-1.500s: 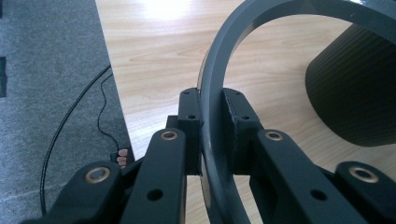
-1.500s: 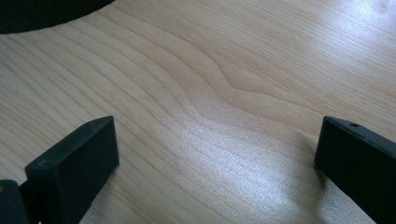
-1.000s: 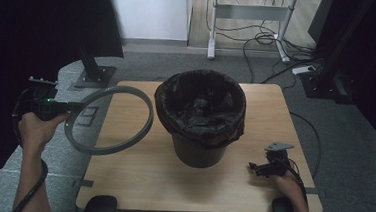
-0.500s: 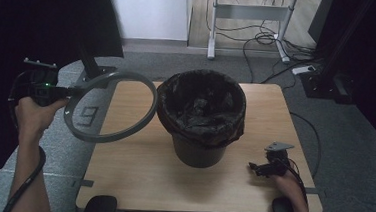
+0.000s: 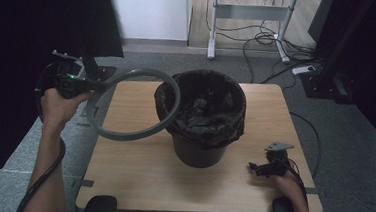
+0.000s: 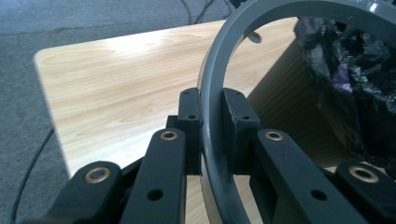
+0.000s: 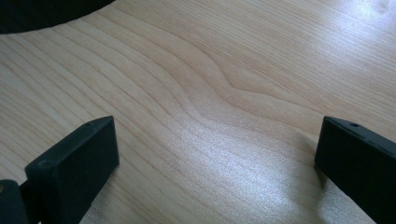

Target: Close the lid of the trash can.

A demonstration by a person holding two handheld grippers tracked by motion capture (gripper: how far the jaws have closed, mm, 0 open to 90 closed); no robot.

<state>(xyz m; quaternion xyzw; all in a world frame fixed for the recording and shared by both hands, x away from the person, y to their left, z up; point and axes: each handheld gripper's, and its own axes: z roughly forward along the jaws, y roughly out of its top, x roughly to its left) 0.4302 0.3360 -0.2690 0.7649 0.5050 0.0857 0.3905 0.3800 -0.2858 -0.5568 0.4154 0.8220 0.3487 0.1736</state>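
A black bin [image 5: 198, 149] lined with a black bag [image 5: 203, 109] stands in the middle of the wooden table [image 5: 131, 172]. My left gripper [image 5: 97, 84] is off the table's left edge, shut on the rim of a large grey ring [image 5: 124, 135]. The ring hangs in the air, tilted, and its far side overlaps the bin's left rim. In the left gripper view the pads [image 6: 189, 112] clamp the grey ring [image 6: 219, 70] on both sides, with the bag [image 6: 355, 84] just beyond. My right gripper [image 5: 254, 168] rests on the table right of the bin, open [image 7: 215, 140] over bare wood.
Grey carpet surrounds the table. A dark stand [image 5: 96, 67] rises at the back left. Cables [image 5: 265, 41] and a metal desk frame [image 5: 247, 12] lie on the floor behind. The bin's base [image 7: 42, 11] is close ahead of the right gripper.
The left hand has raised the ring and carried it right toward the bin, so its far side now overlaps the bin's rim. The right gripper has stayed put.
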